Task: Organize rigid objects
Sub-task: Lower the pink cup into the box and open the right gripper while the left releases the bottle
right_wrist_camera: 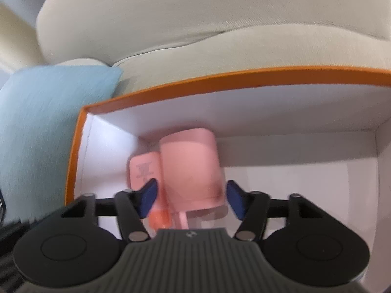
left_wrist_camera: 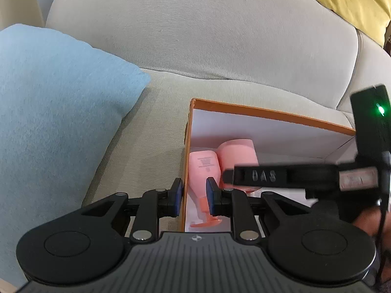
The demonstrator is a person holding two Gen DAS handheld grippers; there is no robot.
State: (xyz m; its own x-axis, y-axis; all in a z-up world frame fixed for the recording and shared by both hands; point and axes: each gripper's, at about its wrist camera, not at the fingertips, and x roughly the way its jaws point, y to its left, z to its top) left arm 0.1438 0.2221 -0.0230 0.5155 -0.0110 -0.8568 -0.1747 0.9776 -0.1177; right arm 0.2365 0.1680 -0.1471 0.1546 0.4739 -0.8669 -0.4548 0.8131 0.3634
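In the left wrist view, the orange-rimmed box [left_wrist_camera: 268, 112] is seen resting on the beige sofa [left_wrist_camera: 195, 36], with a blue cushion [left_wrist_camera: 53, 97] to its left. The box's left wall is clamped between the pads of the left gripper [left_wrist_camera: 194, 196]. Inside the box, by that wall, a pink bottle [left_wrist_camera: 204, 168] is laid flat beside a pink cup [left_wrist_camera: 237, 155].

In the right wrist view, the right gripper [right_wrist_camera: 191, 199] is held inside the box [right_wrist_camera: 220, 78] with its jaws spread apart; the cup [right_wrist_camera: 191, 168] is framed between them, untouched by the pads. The bottle [right_wrist_camera: 144, 168] is seen left of the cup.
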